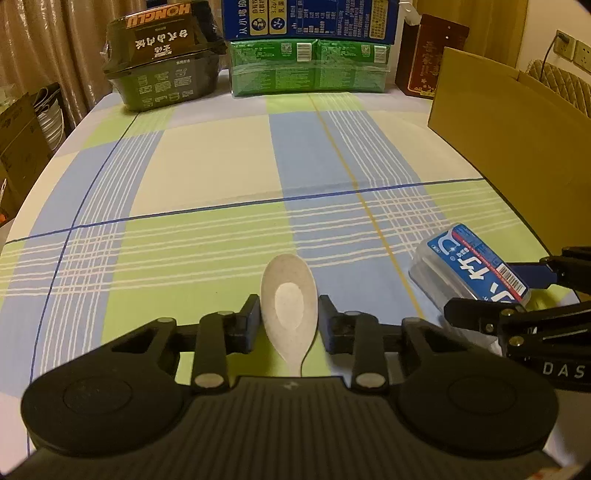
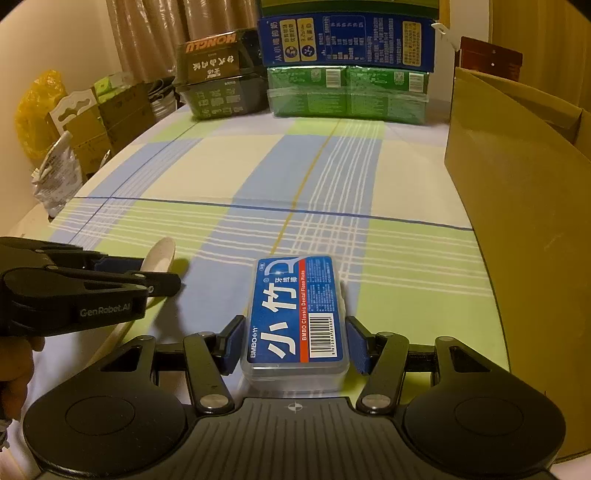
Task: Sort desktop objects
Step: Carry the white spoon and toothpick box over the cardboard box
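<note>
Left side of the checked tablecloth [image 1: 207, 162]: left gripper [image 1: 289, 319] clamped on a pale speckled spoon [image 1: 289, 302], bowl forward and upturned, a smoother oval patch at its centre, handle running back under the gripper body. Left pad pressed against the bowl's edge; right pad at or just off the opposite edge.

Just right of it: right gripper [image 2: 294, 341] clamped on a dental floss pick box [image 2: 295, 314], a clear plastic case with a blue label, red stripe, white characters and a barcode. Both blue pads [image 2: 232, 345] against the long sides near the closer end. Underside contact with the cloth not determinable.

Far edge, left to right: dark HONCLU food tray [image 1: 162, 55], green shrink-wrapped packs [image 1: 310, 66] under a blue carton [image 1: 310, 18]. Right edge: open cardboard box [image 2: 517, 206].
</note>
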The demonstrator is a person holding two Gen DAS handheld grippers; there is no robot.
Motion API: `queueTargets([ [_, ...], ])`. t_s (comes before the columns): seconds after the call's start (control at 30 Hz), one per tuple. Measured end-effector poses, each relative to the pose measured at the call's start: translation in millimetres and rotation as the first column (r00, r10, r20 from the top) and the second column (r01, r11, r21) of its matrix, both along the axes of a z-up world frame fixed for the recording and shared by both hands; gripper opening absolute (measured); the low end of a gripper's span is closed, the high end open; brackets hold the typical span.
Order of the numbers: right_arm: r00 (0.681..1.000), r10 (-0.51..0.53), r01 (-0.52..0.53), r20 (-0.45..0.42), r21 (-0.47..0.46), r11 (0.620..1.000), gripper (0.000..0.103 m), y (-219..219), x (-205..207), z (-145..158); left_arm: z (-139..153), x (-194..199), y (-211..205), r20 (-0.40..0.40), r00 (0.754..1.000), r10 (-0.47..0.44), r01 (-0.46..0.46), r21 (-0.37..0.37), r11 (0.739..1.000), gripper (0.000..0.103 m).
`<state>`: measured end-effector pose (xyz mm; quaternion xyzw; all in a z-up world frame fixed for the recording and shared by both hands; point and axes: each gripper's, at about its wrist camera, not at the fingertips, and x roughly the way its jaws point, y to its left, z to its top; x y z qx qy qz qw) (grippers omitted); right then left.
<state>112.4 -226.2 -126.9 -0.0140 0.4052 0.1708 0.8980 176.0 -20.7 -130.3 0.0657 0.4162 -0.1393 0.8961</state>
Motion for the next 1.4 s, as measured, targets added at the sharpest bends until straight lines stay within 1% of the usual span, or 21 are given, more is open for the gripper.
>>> queueTargets([
  [0.1, 1.0, -0.007, 0.007, 0.013, 0.007, 1.0, 0.054, -1.3, -0.4, 1.9, 2.2, -1.4, 1.4, -0.001, 1.0, 0.008, -0.008, -0.016, 1.0, 0.027],
  [0.17, 0.999, -0.009, 0.009, 0.032, 0.003, 1.0, 0.053, -1.3, -1.6, 4.1, 6.0, -3.7, 0.9, 0.009, 1.0, 0.002, -0.001, -0.019, 1.0, 0.027],
  [0.37, 0.998, -0.023, 0.022, 0.061, 0.006, 1.0, 0.053, -4.7, -1.5, 10.7, 14.3, -9.0, -0.3, 0.005, 1.0, -0.014, 0.014, -0.06, 0.998, 0.027],
  [0.63, 0.997, -0.033, 0.033, 0.075, 0.007, 0.999, 0.053, -7.1, -4.0, 15.5, 26.1, -13.5, 1.8, 0.022, 1.0, -0.012, 0.014, -0.093, 0.996, 0.027],
  [0.77, 0.996, -0.028, 0.028, 0.089, 0.001, 1.0, 0.053, -8.7, -10.7, 21.2, 32.8, -17.1, 0.9, 0.029, 0.999, -0.019, 0.022, -0.105, 0.994, 0.027],
  [0.87, 0.994, -0.045, 0.046, 0.099, -0.001, 0.999, 0.053, -13.0, -17.2, 27.5, 39.2, -22.4, -4.2, 0.05, 0.998, -0.039, 0.043, -0.098, 0.994, 0.027],
  [1.0, 0.993, -0.062, 0.063, 0.105, 0.001, 0.998, 0.053, -20.9, -35.2, 39.3, 48.2, -32.2, -11.1, 0.059, 0.997, -0.048, 0.054, -0.096, 0.994, 0.027],
  [1.13, 0.99, -0.083, 0.083, 0.117, 0.005, 0.997, 0.053, -32.1, -54.8, 56.0, 57.0, -49.2, -17.0, 0.054, 0.998, -0.035, 0.041, -0.124, 0.991, 0.027],
  [1.23, 0.985, -0.094, 0.093, 0.143, 0.011, 0.996, 0.053, -39.6, -68.4, 74.4, 66.1, -64.0, -24.1, 0.052, 0.998, -0.034, 0.041, -0.143, 0.989, 0.027],
  [1.4, 0.977, -0.105, 0.103, 0.185, 0.024, 0.994, 0.053, -49.1, -88.4, 103.6, 89.6, -87.1, -36.4, 0.066, 0.997, -0.031, 0.042, -0.17, 0.985, 0.027],
])
